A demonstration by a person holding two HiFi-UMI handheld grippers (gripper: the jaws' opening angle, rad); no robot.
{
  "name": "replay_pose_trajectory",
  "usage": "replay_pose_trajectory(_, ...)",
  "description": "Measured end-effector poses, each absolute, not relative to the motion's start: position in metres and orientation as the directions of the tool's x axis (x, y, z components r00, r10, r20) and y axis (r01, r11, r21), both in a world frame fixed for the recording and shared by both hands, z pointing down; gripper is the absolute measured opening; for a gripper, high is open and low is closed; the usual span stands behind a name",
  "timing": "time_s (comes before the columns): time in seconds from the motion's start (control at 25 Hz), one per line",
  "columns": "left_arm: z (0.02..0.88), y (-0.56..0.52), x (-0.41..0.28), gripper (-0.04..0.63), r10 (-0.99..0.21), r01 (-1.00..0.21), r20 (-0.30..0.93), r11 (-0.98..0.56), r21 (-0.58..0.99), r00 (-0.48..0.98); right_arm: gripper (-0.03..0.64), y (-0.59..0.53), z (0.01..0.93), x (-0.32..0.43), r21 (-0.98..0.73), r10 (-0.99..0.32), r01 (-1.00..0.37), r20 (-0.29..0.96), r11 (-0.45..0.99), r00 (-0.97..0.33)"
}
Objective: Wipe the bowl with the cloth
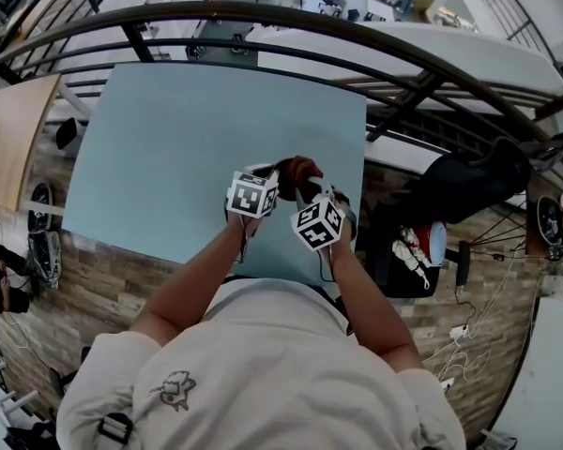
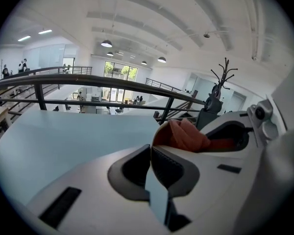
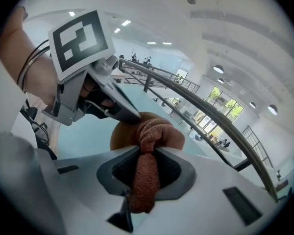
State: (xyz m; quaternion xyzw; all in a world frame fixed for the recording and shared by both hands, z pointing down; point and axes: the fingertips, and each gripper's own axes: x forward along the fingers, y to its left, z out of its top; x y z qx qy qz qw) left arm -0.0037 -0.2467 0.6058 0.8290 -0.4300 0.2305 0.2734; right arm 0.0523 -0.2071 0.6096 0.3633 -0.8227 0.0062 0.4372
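Observation:
A small brown bowl (image 1: 287, 169) is held up over the pale blue table (image 1: 169, 139), between the two grippers. My left gripper (image 1: 268, 174) is shut on the bowl's rim (image 2: 159, 136), with its tips (image 3: 130, 115) at the bowl's upper edge (image 3: 120, 137). The right gripper (image 3: 146, 153) is shut on a rust-orange cloth (image 3: 148, 180). The bunched end of the cloth (image 3: 156, 130) is pressed into the bowl. In the left gripper view the cloth (image 2: 186, 135) fills the bowl, and the right gripper (image 2: 215, 141) is behind it. Most of the bowl is hidden by the grippers.
A dark metal railing (image 1: 263, 17) curves round the table's far side. A black bag (image 1: 460, 181) and cables lie on the wooden floor to the right. A wooden tabletop (image 1: 9, 139) stands at the left.

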Motion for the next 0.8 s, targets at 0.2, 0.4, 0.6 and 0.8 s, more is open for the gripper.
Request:
replay_pose_trajectory(0.2, 0.599, -0.24, 0.01, 0.025, -0.558, -0.811, 0.609, -0.514, 0.28, 0.564, 0.077, -0.228, 0.593, 0.053, 0.381, -0.642, -0.598, 0.701, 0.705, -0.31)
replay_pose_trajectory(0.4, 0.585, -0.241, 0.016, 0.026, -0.56, -0.795, 0.586, -0.536, 0.282, 0.586, 0.077, -0.235, 0.595, 0.039, 0.42, -0.644, -0.557, 0.704, 0.717, -0.299)
replay_pose_trajectory(0.6, 0.576, -0.245, 0.011, 0.026, -0.566, -0.789, 0.564, -0.533, 0.306, 0.602, 0.077, -0.23, 0.596, 0.024, 0.408, -0.625, -0.531, 0.708, 0.743, -0.33)
replay_pose_trajectory(0.8, 0.574, -0.249, 0.004, 0.028, -0.585, -0.797, 0.549, -0.509, 0.324, 0.597, 0.077, -0.219, 0.605, 0.014, 0.359, -0.569, -0.504, 0.739, 0.785, -0.36)
